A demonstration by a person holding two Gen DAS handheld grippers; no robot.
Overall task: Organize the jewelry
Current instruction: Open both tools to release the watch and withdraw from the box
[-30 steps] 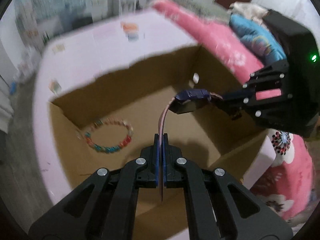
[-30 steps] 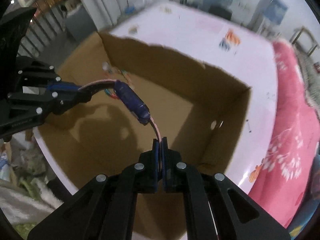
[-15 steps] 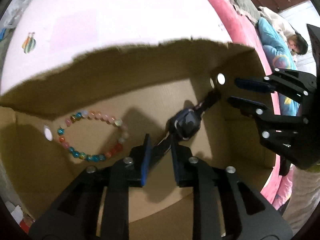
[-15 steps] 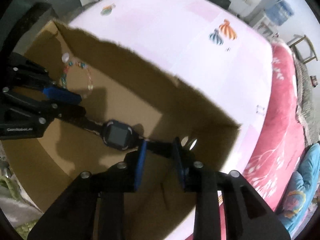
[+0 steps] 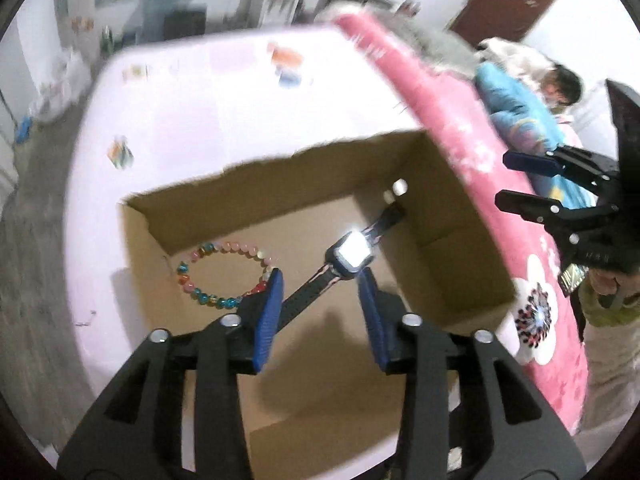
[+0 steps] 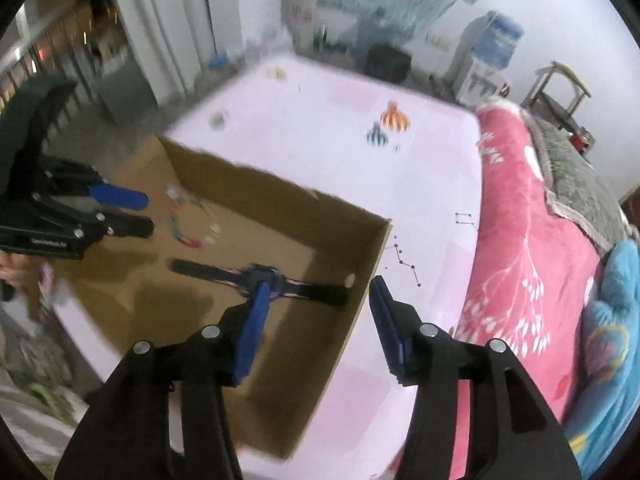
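Now the watch (image 5: 347, 258) lies flat on the floor of the open cardboard box (image 5: 460, 216), strap stretched out, its square face catching a glare. Just beside it sits one beaded bracelet (image 5: 224, 274) — two pieces of jewelry in the box, apart from each other. The left gripper (image 5: 320, 312) hangs above the strap end, its jaws having just been opening, pads clear of the strap. The right gripper (image 6: 316, 320) hovers over the box's near wall, likewise just spread, nothing between its pads. The box rests on a pale pink sheet (image 6: 320, 128) with small prints; a pink floral blanket (image 6: 528, 240) runs along one side — nothing covers the jewelry.
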